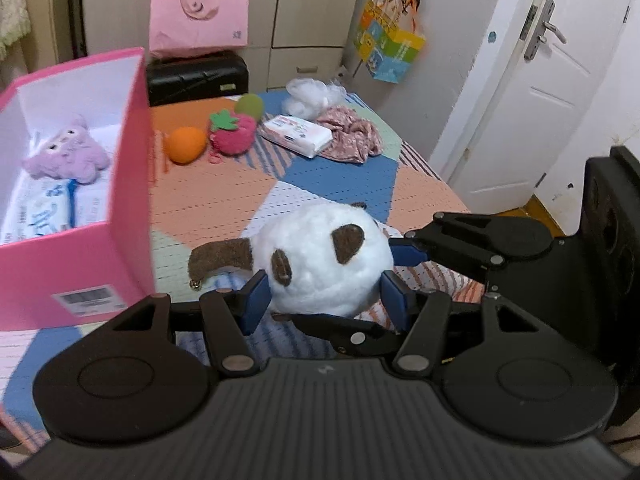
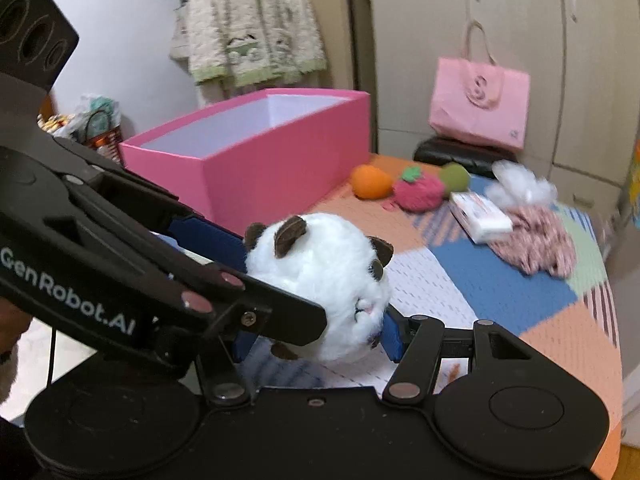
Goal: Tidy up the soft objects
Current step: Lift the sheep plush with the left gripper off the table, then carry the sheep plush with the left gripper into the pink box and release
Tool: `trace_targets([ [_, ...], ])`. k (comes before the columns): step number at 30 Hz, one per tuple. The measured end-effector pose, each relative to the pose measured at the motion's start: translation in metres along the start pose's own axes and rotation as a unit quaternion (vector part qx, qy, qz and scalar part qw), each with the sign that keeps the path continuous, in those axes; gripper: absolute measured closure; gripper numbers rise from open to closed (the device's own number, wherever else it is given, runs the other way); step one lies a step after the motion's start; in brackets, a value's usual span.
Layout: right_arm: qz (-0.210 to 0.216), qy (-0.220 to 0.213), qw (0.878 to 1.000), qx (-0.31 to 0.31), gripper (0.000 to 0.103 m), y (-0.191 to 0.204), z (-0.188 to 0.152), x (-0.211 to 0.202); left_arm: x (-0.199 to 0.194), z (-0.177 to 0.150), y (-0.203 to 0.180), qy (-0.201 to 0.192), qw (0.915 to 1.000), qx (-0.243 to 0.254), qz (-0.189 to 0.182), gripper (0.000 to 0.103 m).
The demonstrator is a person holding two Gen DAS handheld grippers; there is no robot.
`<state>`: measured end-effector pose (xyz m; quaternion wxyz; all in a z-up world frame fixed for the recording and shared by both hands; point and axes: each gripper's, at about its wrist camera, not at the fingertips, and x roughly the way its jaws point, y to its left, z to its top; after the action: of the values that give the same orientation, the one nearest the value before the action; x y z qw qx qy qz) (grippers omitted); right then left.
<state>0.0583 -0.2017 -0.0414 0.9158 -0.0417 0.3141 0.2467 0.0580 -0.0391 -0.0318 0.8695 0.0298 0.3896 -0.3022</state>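
Note:
A white panda plush with brown patches is held above the patchwork bed cover. My left gripper is shut on the panda plush, its blue pads pressing both sides. My right gripper is also shut on the panda plush, coming from the right in the left wrist view. A pink box stands at the left, holding a purple plush and wipe packs. An orange plush, a strawberry plush and a green plush lie further back.
A wipes pack, a floral cloth and a white plastic bag lie at the bed's far end. A black case with a pink tote bag stands behind. A white door is to the right.

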Motion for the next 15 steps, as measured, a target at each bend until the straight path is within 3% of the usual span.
trace_targets([
  [8, 0.048, -0.012, 0.998, -0.045, 0.038, 0.031, 0.033, -0.019, -0.057, -0.001, 0.013, -0.016, 0.9998, -0.001, 0.008, 0.046],
  [15, 0.060, -0.055, 0.994, -0.073, 0.038, 0.061, 0.073, -0.023, -0.104, 0.009, 0.032, -0.077, 0.9960, -0.008, 0.044, 0.046],
])
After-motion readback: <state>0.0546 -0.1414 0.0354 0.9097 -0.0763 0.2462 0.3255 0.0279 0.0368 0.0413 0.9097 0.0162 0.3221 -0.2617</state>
